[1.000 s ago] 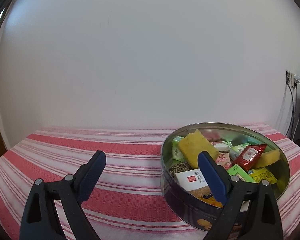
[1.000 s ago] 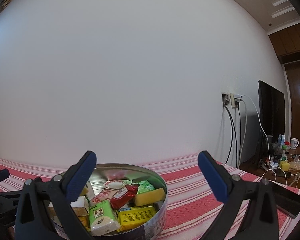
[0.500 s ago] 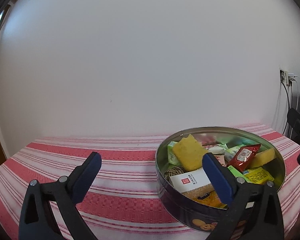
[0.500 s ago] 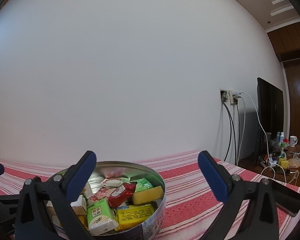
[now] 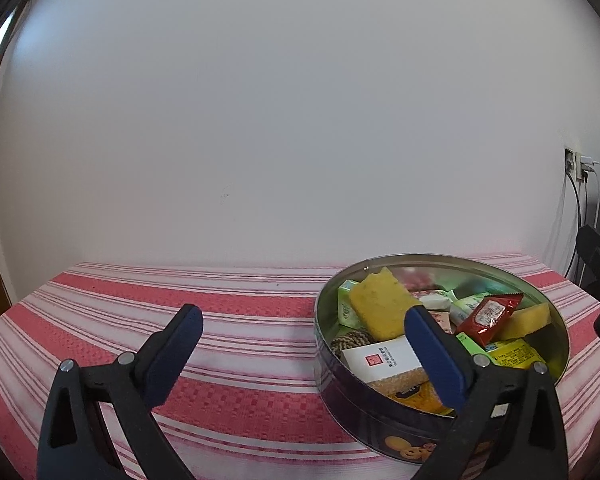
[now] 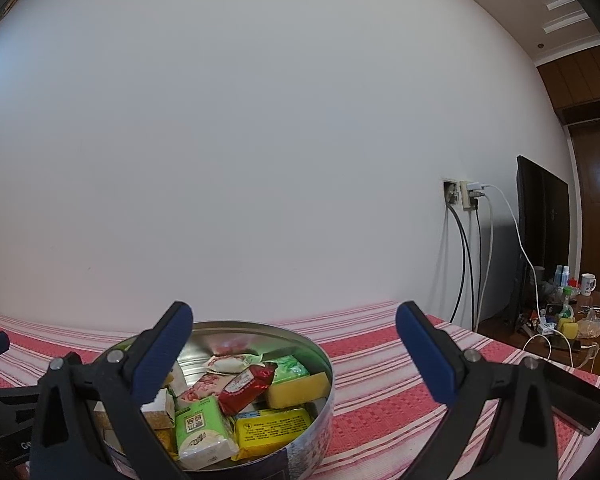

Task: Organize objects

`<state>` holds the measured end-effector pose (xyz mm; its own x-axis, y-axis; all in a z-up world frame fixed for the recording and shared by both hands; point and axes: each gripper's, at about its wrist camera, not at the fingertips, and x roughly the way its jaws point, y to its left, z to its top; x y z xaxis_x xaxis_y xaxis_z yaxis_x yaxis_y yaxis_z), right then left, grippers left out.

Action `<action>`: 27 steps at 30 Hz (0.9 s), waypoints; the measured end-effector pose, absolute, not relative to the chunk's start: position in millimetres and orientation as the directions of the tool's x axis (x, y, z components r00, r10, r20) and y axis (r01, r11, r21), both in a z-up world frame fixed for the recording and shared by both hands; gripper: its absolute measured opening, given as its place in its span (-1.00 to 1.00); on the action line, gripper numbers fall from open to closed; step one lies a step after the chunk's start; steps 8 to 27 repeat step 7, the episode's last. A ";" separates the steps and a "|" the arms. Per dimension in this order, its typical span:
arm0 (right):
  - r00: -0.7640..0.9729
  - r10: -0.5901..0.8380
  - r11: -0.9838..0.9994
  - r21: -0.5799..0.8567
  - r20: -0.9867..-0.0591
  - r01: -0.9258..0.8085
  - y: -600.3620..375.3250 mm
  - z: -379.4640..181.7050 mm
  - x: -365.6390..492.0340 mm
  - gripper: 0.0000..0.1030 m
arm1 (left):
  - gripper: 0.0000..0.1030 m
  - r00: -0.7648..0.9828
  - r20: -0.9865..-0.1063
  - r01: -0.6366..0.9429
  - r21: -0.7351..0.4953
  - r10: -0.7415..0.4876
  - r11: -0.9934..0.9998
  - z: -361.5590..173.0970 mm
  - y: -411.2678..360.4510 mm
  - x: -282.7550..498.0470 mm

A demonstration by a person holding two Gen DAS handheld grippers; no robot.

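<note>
Both tongs open and empty at the filled tin.

Left tongs [image 5: 302, 326], jaws just opened fully with nothing between them, have the round tin [image 5: 380, 424] ahead-right on the striped table [image 5: 240, 308]. Right tongs [image 6: 294, 326], spread wide, have it ahead-left; both stand near, neither clearly nearer. Yellow sponge [image 5: 380, 308] leans upright inside.

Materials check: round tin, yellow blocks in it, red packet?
Round tin: looks like metal, with a shiny reflective inner wall and a dark printed outside. Yellow blocks: probably sponge, matte and pitted; could be cake. Red packet: glossy plastic or foil film, with crimped ends and glare.
</note>
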<state>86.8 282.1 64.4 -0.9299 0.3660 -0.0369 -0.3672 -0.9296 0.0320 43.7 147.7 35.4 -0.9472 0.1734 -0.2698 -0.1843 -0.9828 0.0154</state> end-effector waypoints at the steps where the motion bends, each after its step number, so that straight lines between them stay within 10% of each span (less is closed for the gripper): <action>1: -0.929 0.367 -0.929 0.032 -0.037 -0.369 281.7 64.4 86.7 1.00 | 0.98 -0.947 -0.270 -0.185 0.016 0.174 -0.983 35.3 147.5 43.2; 27: -0.927 0.372 -0.927 0.033 -0.041 -0.374 281.6 63.6 85.9 1.00 | 0.98 -0.948 -0.270 -0.185 0.029 0.170 -0.982 35.0 148.9 42.1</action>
